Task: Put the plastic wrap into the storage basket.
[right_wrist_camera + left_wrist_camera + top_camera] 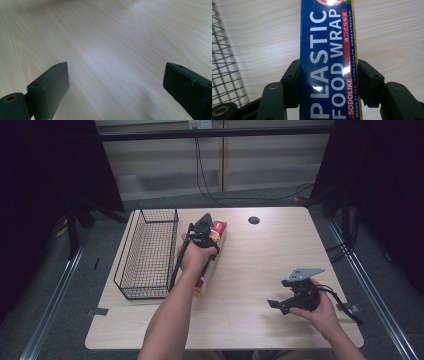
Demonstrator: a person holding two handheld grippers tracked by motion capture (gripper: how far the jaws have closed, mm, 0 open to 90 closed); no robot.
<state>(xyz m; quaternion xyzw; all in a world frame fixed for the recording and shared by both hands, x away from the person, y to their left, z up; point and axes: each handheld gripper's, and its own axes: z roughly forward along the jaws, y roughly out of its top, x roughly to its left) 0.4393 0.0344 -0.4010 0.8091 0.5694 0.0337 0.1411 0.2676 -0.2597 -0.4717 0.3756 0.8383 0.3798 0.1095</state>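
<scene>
Left gripper clamps the plastic wrap box (long sides pinched), just beside wire basket at 9 o'clock. Right gripper spread wide, w/ bare surface toward 12.

A lab-style recording bay: pale wooden worktop flanked by black curtains, grey floor rails and hanging cables.

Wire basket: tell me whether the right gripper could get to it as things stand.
Probably not directly. The right gripper sits open at the table's near right, while the wire basket is far left. The left gripper, its forearm and the plastic wrap box it grips lie between them.
</scene>
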